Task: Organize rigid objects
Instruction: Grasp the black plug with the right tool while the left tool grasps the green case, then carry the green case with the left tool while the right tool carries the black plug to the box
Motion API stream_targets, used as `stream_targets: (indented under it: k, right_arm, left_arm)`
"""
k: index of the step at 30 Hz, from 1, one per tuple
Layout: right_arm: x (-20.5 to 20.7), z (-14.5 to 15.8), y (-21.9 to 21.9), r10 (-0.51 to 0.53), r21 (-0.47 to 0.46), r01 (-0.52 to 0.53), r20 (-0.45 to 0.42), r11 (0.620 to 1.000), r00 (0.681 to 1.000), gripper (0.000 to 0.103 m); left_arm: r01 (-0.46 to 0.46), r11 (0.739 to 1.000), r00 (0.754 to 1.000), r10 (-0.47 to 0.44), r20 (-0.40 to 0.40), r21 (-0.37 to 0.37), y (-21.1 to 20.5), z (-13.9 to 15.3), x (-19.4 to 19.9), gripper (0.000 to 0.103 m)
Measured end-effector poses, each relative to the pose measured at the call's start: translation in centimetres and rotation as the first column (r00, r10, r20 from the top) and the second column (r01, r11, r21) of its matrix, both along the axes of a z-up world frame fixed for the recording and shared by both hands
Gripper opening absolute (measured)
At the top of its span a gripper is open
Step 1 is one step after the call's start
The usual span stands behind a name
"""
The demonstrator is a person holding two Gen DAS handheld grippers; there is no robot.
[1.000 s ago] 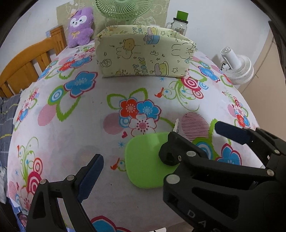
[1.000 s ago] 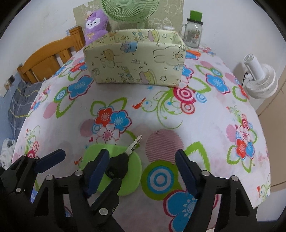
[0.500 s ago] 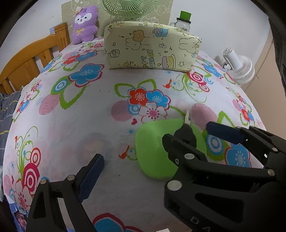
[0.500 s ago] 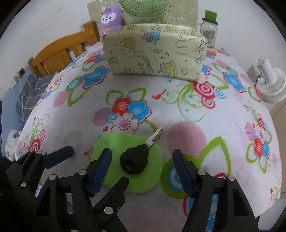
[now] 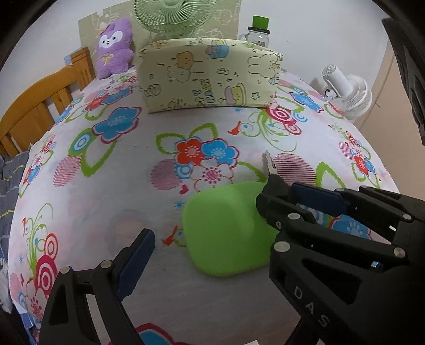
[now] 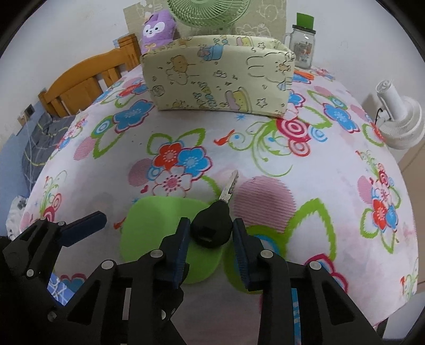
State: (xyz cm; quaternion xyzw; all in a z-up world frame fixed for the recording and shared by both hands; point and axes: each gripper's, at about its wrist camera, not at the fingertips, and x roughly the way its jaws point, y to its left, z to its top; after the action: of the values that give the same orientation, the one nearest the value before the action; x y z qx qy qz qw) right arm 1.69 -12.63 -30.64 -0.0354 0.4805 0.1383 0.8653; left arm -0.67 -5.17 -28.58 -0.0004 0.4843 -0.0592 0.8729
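Right wrist view: the right gripper (image 6: 211, 236), jaws just closed, pinches the black-headed key (image 6: 212, 228) on the green pad (image 6: 148, 225) near the table's (image 6: 332, 164) front edge, probably to lift it; the left gripper (image 5: 212, 225) waits spread.

One key (image 6: 212, 228), two fans (image 6: 209, 12) (image 6: 398, 124).

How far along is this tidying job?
Just starting, it seems. Nothing visibly put away yet. In hand: the right tongs have just closed on the black key lying on the green pad. Left: lifting it, probably into the fabric box. The left tongs wait open.
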Motion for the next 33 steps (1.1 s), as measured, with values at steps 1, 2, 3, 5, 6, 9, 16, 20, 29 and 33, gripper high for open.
stream_targets:
  k: [1, 2, 3, 5, 6, 9, 16, 20, 29, 33]
  right_arm:
    - [0.2, 0.0, -0.2, -0.004, 0.0, 0.004, 0.001, 1.0, 1.0, 0.035]
    - [0.3, 0.1, -0.5, -0.012, -0.006, 0.012, 0.006, 1.0, 1.0, 0.035]
    - [0.3, 0.1, -0.5, -0.012, -0.006, 0.012, 0.006, 1.0, 1.0, 0.035]
    - [0.8, 0.2, -1.5, -0.033, -0.015, 0.033, 0.01, 0.999, 0.999, 0.035]
    - [0.9, 0.1, -1.7, -0.039, -0.016, 0.039, 0.009, 0.999, 0.999, 0.035]
    - [1.1, 0.0, -2.4, -0.048, -0.022, 0.048, 0.008, 0.999, 0.999, 0.035]
    - [1.4, -0.8, -3.1, -0.049, -0.033, 0.048, -0.019, 0.998, 0.999, 0.035]
    - [1.5, -0.9, -3.3, -0.037, -0.045, 0.036, -0.008, 0.998, 0.999, 0.035]
    - [1.4, -0.8, -4.3, -0.055, -0.051, 0.055, -0.01, 0.997, 0.998, 0.035]
    - [1.4, -0.8, -4.4, -0.057, -0.047, 0.056, -0.01, 0.997, 0.998, 0.035]
  left_arm:
    - [0.002, 1.0, 1.0, -0.002, 0.003, 0.001, -0.2, 0.0, 0.1, 0.092]
    - [0.005, 1.0, 1.0, -0.005, 0.005, 0.001, -0.5, 0.1, 0.3, 0.092]
    - [0.009, 1.0, 1.0, -0.009, 0.008, -0.001, -0.7, 0.1, 0.5, 0.092]
    - [0.015, 1.0, 1.0, -0.015, 0.01, -0.004, -1.3, 0.1, 0.9, 0.092]
    - [0.018, 1.0, 1.0, -0.018, 0.01, -0.005, -1.6, 0.1, 1.1, 0.092]
    - [0.02, 1.0, 1.0, -0.02, 0.01, 0.003, -2.2, 0.0, 1.4, 0.093]
    - [-0.031, 0.999, 0.999, 0.032, -0.02, 0.022, -2.8, -0.7, 1.6, 0.097]
    - [-0.061, 0.997, 0.998, 0.062, -0.016, 0.038, -3.0, -0.7, 1.4, 0.098]
    - [-0.135, 0.989, 0.991, 0.135, -0.002, 0.054, -3.4, -0.7, 1.1, 0.096]
    - [-0.138, 0.989, 0.99, 0.139, -0.011, 0.055, -3.4, -0.6, 1.3, 0.095]
